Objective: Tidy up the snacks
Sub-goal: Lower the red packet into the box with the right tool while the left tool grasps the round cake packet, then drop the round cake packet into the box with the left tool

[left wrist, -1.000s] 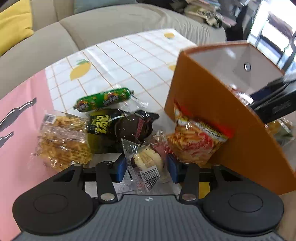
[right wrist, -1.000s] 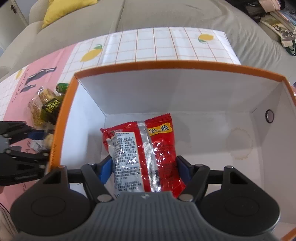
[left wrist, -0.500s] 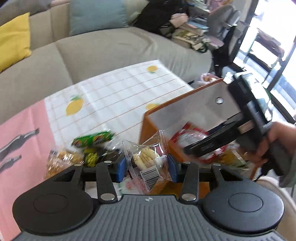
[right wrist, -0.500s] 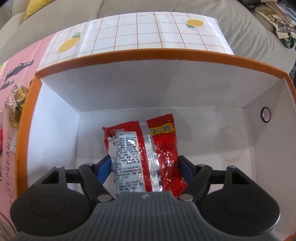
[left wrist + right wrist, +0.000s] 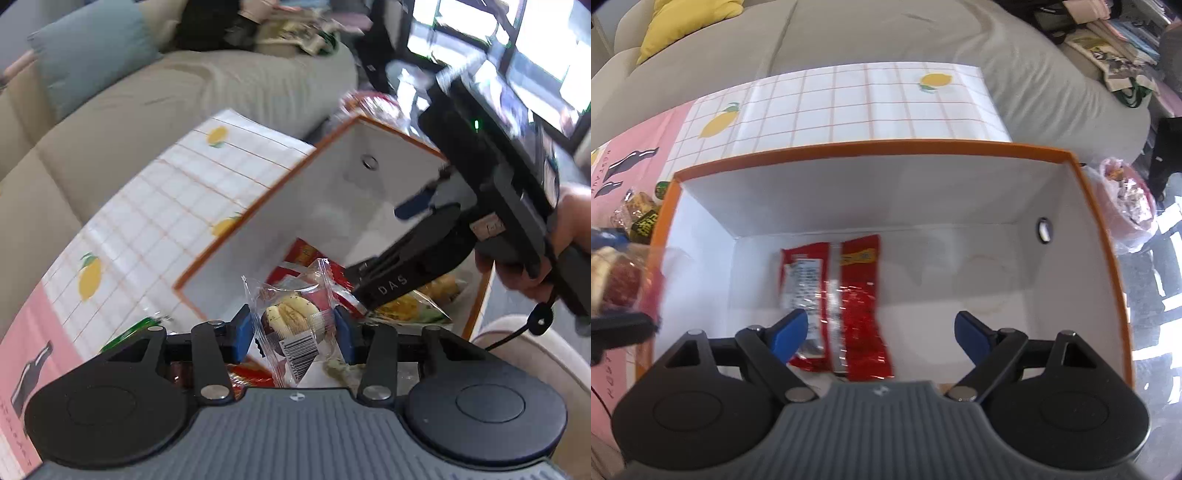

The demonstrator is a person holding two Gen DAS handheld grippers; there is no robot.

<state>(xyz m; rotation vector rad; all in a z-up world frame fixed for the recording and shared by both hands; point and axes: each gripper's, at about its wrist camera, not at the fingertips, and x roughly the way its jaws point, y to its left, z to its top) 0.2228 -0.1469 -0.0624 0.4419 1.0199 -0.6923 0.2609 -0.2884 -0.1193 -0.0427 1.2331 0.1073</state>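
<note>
As right claw (image 5: 875,332) opens, red packet (image 5: 849,291) lies between.

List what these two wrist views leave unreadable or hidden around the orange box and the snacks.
- Red packet print: right wrist view, motion blur and glare.
- Snacks left of the orange box: right wrist view, cut off by the box wall and frame edge.
- Box floor: left wrist view, hidden by the right gripper and the clear pastry packet held in the left gripper.
</note>
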